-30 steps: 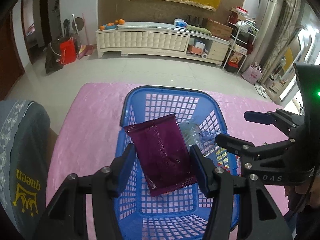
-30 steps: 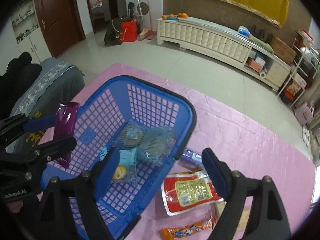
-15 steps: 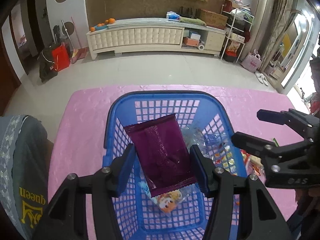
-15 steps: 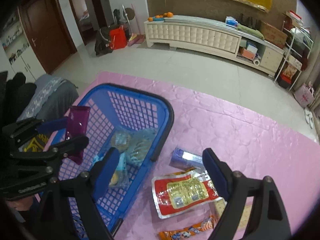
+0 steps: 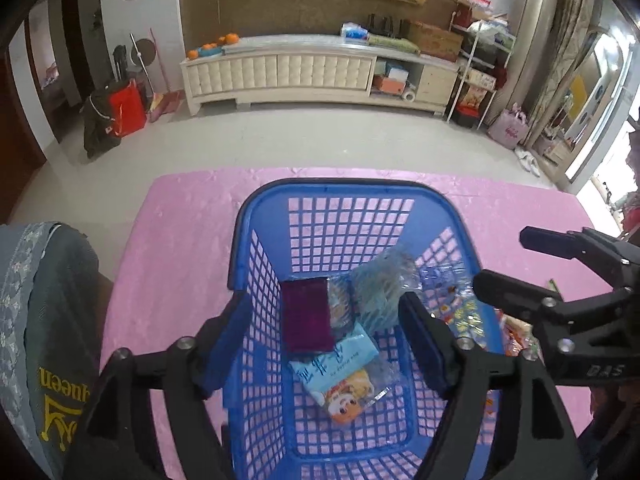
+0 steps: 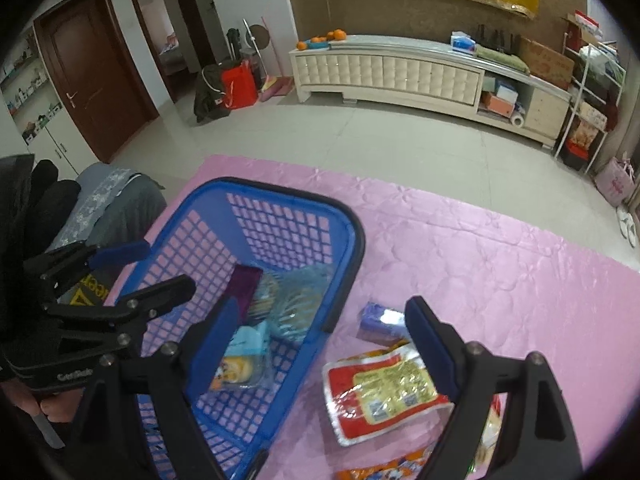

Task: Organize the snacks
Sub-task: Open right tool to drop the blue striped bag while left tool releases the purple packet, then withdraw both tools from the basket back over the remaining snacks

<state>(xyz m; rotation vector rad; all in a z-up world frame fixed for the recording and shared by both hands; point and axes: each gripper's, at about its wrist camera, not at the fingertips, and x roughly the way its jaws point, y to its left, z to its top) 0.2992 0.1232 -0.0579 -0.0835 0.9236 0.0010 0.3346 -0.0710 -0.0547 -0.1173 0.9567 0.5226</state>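
Note:
A blue plastic basket (image 5: pixel 348 196) (image 6: pixel 352 240) sits on the pink table. Inside lie a purple snack packet (image 5: pixel 306 318) (image 6: pixel 243 286), a light blue packet (image 5: pixel 340 364), and a clear wrapped snack (image 5: pixel 380 284). My left gripper (image 5: pixel 324 332) (image 6: pixel 156 268) is open and empty, above the basket. My right gripper (image 6: pixel 316 340) (image 5: pixel 504 264) is open and empty, over the basket's right rim. On the table right of the basket lie a red and yellow packet (image 6: pixel 384 392), a small purple packet (image 6: pixel 382 318) and an orange packet (image 6: pixel 384 470).
The pink table (image 6: pixel 500 280) drops off to a tiled floor at its far edge. A grey cloth with "queen" on it (image 5: pixel 44 320) lies at the left. A white cabinet (image 5: pixel 312 72) stands by the far wall.
My left gripper has opened and let go of the purple packet, which dropped into the basket. The right gripper has shifted a little to the right.

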